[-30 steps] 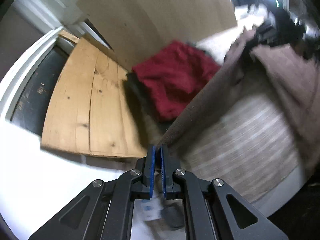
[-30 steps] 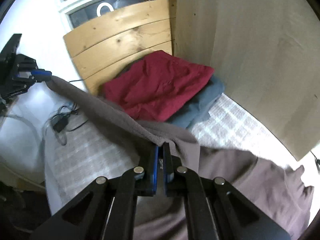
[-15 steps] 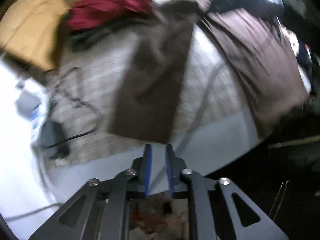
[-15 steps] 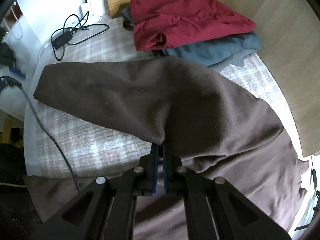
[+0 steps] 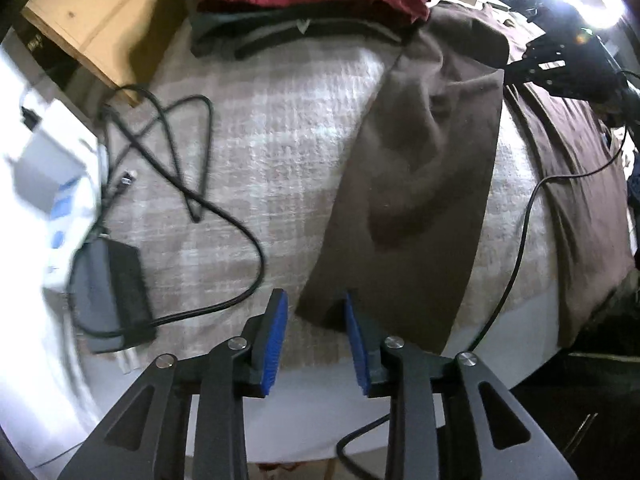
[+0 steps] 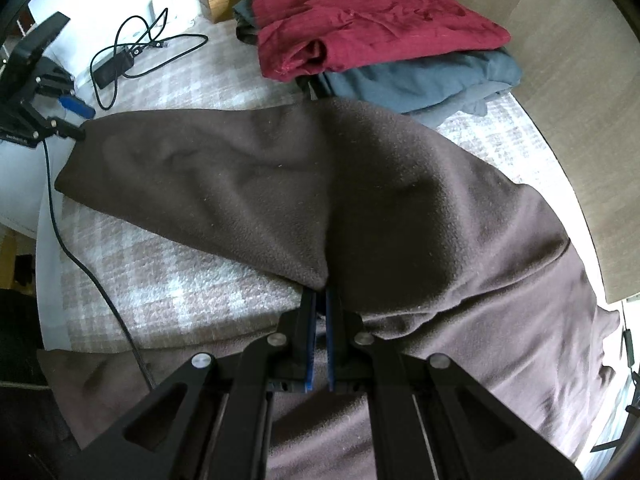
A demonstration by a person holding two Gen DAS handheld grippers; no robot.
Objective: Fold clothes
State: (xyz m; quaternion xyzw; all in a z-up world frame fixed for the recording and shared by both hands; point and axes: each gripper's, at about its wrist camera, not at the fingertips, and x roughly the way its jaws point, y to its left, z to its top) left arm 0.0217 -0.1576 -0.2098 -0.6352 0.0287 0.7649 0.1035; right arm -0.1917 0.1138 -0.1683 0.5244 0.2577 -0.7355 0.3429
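Two folded garments (image 6: pixel 380 20) are lying stacked at the bed's (image 6: pixel 168 292) far end; the brown fleece (image 6: pixel 320 184) is mid-fold, the right tool (image 6: pixel 319 304) pinching it closed while the left tool (image 5: pixel 314 320), jaws just opening, is holding nothing.

Left-view white box (image 5: pixel 52 184) motion-blurred; brown fleece garment (image 6: pixel 400 208) edge hidden between right gripper (image 6: pixel 320 300) pads.

We see a brown fleece garment (image 6: pixel 360 184), matt and fuzzy, on the bed's (image 6: pixel 168 284) nubbly woven checked cover. The red cloth (image 6: pixel 372 16) looks crinkled, the wooden board (image 5: pixel 92 12) bare-grained. Our fingers (image 5: pixel 274 336) carry ribbed blue rubbery pads on matt black plastic.
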